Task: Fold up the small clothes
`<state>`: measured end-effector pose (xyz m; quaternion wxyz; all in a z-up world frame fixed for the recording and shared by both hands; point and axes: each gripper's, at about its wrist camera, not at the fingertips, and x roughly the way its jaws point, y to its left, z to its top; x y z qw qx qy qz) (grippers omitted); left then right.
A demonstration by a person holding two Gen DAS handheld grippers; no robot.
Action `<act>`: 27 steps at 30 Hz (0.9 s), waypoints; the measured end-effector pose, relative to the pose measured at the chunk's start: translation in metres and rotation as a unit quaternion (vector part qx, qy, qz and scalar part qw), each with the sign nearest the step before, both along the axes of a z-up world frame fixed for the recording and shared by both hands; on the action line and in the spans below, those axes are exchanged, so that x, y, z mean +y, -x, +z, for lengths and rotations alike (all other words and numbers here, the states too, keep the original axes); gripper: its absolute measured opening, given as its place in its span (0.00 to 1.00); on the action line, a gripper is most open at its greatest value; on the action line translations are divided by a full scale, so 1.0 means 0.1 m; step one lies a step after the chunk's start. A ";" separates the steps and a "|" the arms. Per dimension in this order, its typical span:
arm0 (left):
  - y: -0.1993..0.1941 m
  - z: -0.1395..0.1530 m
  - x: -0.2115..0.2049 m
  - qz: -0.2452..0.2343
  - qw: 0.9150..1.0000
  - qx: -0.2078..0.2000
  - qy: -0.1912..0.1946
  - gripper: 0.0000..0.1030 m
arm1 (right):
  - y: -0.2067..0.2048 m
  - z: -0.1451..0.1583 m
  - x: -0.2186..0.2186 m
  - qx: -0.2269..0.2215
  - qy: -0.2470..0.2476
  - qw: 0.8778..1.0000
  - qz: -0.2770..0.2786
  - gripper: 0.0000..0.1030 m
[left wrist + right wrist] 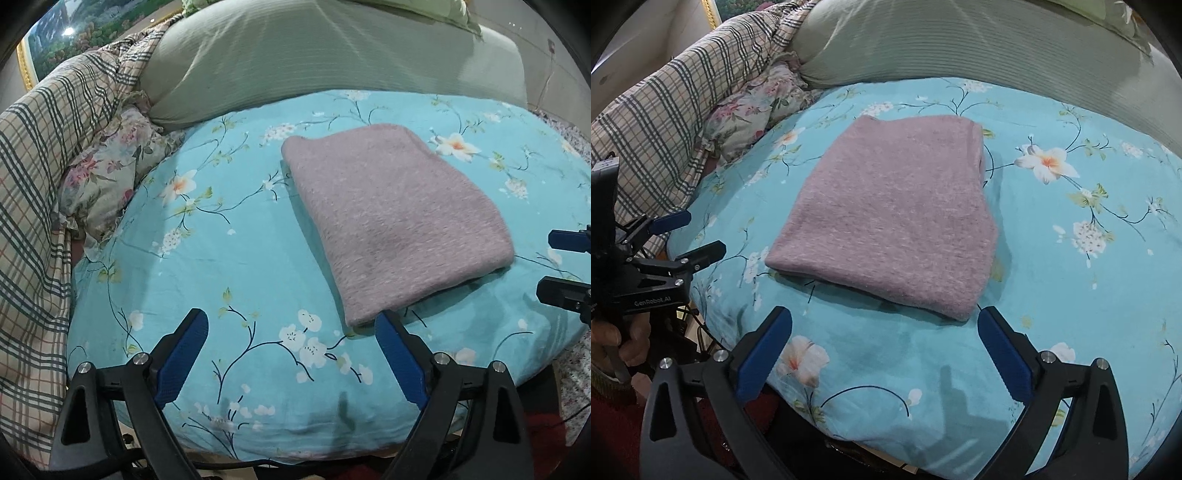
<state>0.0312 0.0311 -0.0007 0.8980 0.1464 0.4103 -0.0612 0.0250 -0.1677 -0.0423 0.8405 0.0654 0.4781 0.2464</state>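
A pink knit garment [391,218] lies folded into a flat rectangle on the turquoise floral bedsheet [221,266]; it also shows in the right wrist view [890,214]. My left gripper [291,325] is open and empty, just short of the garment's near corner. My right gripper [884,317] is open and empty, just in front of the garment's near edge. The right gripper also shows at the right edge of the left wrist view [554,262], and the left gripper shows at the left of the right wrist view [701,236], both open.
A plaid blanket [40,192] and a floral pillow [110,173] are piled at the left. A green ribbed cushion [295,55] runs along the back. The bed's front edge [332,450] is close below the grippers.
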 end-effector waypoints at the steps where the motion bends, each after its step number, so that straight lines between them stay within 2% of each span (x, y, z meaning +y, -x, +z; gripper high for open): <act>1: -0.03 -0.02 -0.01 0.000 1.000 0.002 0.001 0.90 | -0.02 -0.01 0.01 0.001 -0.001 1.000 0.000 0.98; 27: -0.29 -0.07 -0.12 0.012 1.000 0.011 0.011 0.90 | -0.39 0.05 0.25 -0.001 0.000 1.000 0.009 0.98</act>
